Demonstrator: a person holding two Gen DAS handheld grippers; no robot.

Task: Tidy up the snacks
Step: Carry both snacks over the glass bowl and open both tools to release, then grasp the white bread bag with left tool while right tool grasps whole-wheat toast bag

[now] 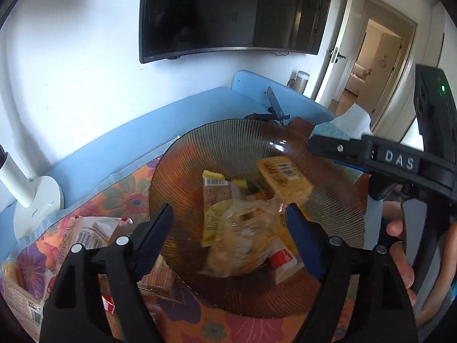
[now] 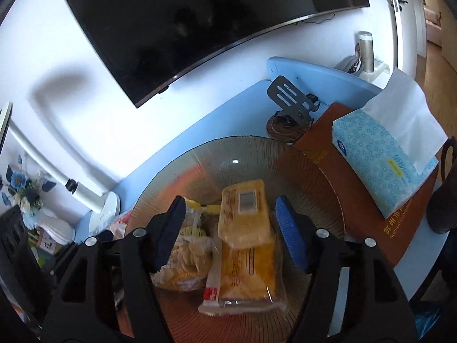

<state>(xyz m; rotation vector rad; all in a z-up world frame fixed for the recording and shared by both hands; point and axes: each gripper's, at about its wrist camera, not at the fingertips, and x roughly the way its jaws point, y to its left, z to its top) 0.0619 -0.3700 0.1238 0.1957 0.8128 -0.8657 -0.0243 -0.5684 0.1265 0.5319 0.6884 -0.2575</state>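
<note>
Left wrist view alone: loose wrapped snacks (image 1: 85,234) on the floral cloth (image 1: 120,197) left of the ribbed glass plate (image 1: 228,137), partly hidden behind the left gripper (image 1: 230,223), jaws apart, clamping nothing. Right wrist view alone: tissue box (image 2: 380,165) right of the plate (image 2: 234,148); right gripper (image 2: 228,225) jaws apart over piled yellow packets (image 2: 245,217). Labels blurred, unreadable.

looks like I'm in someone's home, wall-mounted TV (image 1: 237,11) over a blue table (image 1: 120,145), floral tablecloth (image 1: 125,188), tissue box (image 2: 382,165), open door (image 1: 334,43) onto a hallway
</note>
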